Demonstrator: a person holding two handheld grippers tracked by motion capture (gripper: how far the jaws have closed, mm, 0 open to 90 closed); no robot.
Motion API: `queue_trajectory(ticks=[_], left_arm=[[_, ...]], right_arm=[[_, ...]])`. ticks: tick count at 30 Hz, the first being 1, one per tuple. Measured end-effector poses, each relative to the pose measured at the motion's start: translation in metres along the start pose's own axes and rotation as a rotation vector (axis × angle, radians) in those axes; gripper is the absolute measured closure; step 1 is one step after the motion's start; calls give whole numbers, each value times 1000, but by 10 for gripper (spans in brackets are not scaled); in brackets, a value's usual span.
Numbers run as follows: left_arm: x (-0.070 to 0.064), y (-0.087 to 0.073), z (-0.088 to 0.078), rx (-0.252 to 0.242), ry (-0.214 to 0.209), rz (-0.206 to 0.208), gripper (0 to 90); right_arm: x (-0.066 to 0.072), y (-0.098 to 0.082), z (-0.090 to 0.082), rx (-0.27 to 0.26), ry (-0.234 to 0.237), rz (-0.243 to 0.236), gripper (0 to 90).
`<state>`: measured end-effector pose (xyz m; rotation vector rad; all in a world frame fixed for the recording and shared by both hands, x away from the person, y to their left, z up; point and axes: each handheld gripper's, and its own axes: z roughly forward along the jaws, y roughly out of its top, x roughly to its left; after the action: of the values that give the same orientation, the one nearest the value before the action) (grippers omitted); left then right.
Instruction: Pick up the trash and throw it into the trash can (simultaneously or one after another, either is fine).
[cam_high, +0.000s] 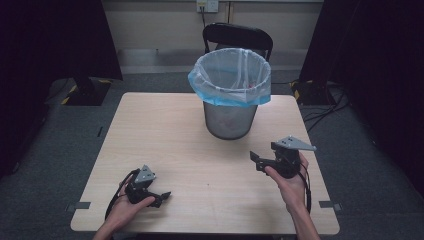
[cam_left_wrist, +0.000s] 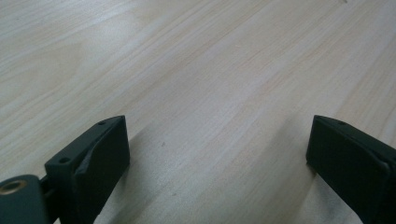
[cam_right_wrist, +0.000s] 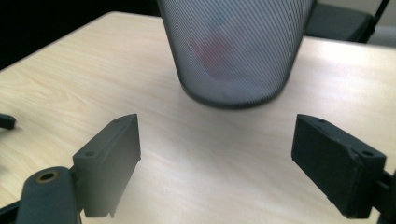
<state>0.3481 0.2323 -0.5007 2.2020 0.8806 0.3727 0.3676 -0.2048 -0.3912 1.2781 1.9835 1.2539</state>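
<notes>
We see a mesh bin (cam_high: 230, 107) with a blue bag (cam_high: 227, 95) at the counter's (cam_high: 170, 145) far side; something red lies blurry inside. Our left gripper (cam_high: 161, 196) and right gripper (cam_high: 256, 159) sit nearer than the bin, jaws wide, holding nothing.

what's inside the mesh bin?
The mesh bin is lined with a translucent bag, blue-tinted where it folds over the rim. In the right gripper view a blurred reddish shape shows through the mesh; what it is cannot be told. The bin's bottom is hidden.
</notes>
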Motion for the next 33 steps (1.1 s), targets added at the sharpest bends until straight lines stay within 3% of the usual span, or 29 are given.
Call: queue_trajectory(ticks=[12,22,33], left_arm=[[0,0,0,0,1,4,56],[0,0,0,-1,0,1,56],[0,0,0,3,2,6,54]], right_arm=[[-15,-41,-3,73,-53,13,156],[-27,-77,1,151,-64,40,166],[-37,-100,9,198,-78,79,154]])
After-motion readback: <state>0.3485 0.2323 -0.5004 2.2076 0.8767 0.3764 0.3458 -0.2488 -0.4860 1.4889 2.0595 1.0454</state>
